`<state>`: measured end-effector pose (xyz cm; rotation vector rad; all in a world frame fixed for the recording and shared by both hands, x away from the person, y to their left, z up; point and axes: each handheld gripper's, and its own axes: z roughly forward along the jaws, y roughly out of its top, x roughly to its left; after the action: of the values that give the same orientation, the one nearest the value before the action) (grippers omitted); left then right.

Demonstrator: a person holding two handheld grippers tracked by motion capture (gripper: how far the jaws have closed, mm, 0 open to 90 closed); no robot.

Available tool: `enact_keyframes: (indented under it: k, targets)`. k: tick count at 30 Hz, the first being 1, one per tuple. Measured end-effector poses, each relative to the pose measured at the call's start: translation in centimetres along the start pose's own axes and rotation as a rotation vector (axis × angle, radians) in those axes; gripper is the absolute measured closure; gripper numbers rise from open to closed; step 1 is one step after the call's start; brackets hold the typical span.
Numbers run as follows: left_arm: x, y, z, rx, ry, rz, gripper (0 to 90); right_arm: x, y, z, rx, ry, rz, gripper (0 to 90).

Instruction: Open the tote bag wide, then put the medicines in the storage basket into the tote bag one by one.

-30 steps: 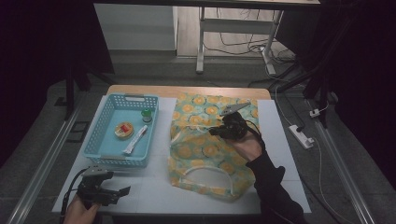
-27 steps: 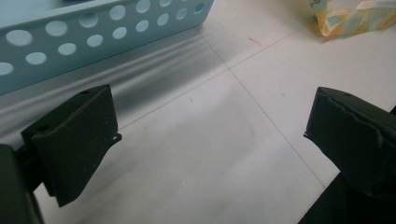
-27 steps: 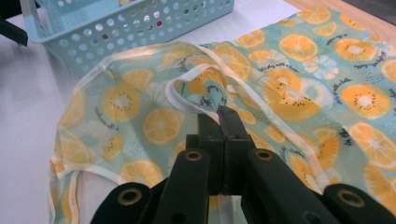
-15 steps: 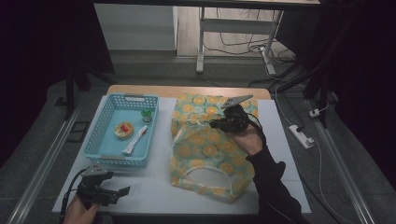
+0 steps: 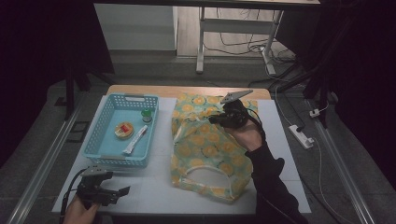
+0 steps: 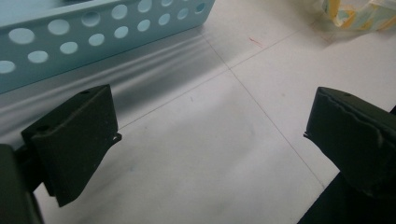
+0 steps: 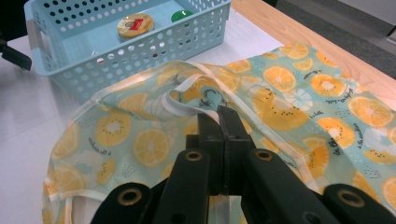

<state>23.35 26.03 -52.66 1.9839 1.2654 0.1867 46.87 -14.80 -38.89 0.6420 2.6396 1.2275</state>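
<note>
right gripper (image 7: 219, 114) jaws clenching on the white-trimmed rim of the floppy orange-print plastic bag (image 5: 205, 144), lying at 3 o'clock of the pale blue perforated basket (image 5: 108, 122) on the white surface (image 5: 154, 186) | left gripper (image 5: 122, 191) jaws released, empty | risk: thin rim is likely slipping out, bag sagging shut

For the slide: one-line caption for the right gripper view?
Right gripper shut on the fruit-print bag's white edge, blue basket behind.

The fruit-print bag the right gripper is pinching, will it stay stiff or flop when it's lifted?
Probably floppy: the fruit-print bag is thin film that bunches where the right gripper pinches its white edge. It likely weighs little, since it lies nearly flat on the table. The glossy surface may be slippery, so the fold could slide out.
</note>
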Motion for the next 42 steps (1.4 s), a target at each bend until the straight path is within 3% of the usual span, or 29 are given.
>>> enact_keyframes:
  k: [23,35,42]
  targets:
    - [0.2,-0.1,-0.3,-0.022,-0.007,-0.019,0.9,-0.1,-0.9,-0.1,-0.024,0.002,0.019,89.6]
    - [0.3,0.1,-0.4,-0.033,-0.077,-0.015,0.0,-0.1,-1.1,0.1,-0.025,0.007,0.02,89.6]
    - [0.2,0.4,-0.9,-0.047,-0.055,-0.011,0.0,-0.3,-1.2,0.1,-0.024,0.008,0.021,89.6]
